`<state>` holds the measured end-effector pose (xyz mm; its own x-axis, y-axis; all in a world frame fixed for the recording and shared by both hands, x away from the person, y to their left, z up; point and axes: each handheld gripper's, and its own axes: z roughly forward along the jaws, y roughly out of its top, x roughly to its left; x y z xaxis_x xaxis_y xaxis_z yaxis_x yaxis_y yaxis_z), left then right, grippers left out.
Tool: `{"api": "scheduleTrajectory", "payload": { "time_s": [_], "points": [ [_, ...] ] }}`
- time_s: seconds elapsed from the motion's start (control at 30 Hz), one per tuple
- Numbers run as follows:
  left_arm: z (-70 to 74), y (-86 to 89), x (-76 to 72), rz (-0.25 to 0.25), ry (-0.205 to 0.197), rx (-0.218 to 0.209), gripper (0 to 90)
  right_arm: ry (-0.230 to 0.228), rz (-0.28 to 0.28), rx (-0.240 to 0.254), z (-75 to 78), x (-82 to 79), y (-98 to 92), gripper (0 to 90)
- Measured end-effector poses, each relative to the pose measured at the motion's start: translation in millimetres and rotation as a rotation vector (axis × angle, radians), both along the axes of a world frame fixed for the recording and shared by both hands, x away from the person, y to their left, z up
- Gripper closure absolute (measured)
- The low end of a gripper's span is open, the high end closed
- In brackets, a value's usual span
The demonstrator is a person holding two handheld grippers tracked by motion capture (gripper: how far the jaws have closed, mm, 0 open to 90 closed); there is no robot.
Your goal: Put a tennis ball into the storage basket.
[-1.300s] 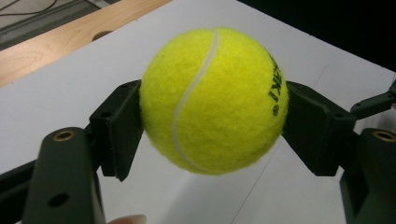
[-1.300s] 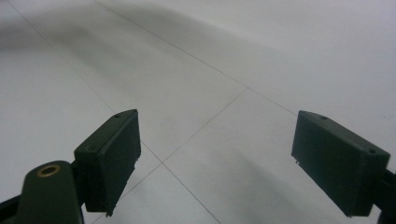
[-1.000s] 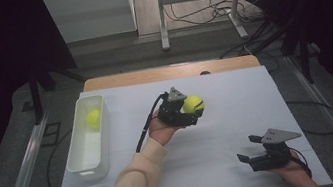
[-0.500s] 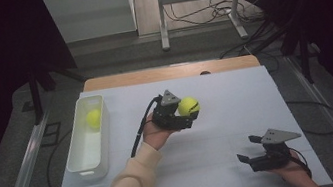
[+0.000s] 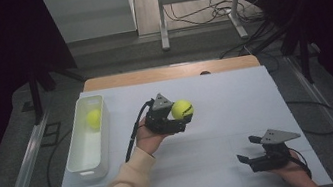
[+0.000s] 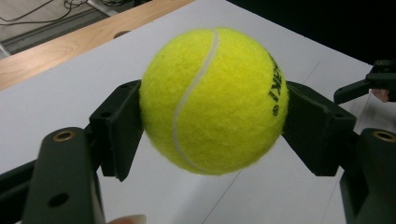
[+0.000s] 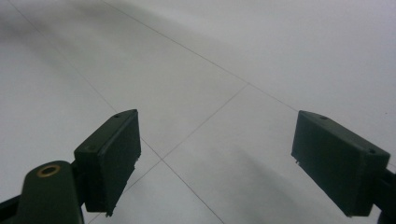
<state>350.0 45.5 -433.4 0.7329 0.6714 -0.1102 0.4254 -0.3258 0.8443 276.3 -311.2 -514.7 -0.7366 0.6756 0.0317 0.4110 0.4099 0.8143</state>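
Yellow felt marks the tennis ball (image 5: pixel 182 109), which is held between the two black pads of the left tongs (image 5: pixel 181 117) near the middle of the white counter (image 5: pixel 236 97), clear of its surface. In the left gripper view the ball (image 6: pixel 214 100) is pressed on both sides by the pads, with its white seam and black print facing the camera. A second yellow ball (image 5: pixel 94 118) lies inside the white bin (image 5: pixel 80 164), which stands at 9 o'clock from the held ball, near the counter's left edge. The right tongs (image 5: pixel 246 159) are at about 4 o'clock from the held ball, well apart from it, low over the counter. In the right gripper view its jaws stand wide with nothing between them.
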Motion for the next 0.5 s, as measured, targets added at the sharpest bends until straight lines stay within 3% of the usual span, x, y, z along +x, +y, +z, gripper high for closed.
{"api": "scheduleTrajectory", "payload": {
  "time_s": [0.5],
  "points": [
    [-0.8,21.8,-8.9,0.029,0.001,-0.023,26.2,0.002,-0.004,-0.003,-0.3,-0.1,0.4,16.0]
  ]
}}
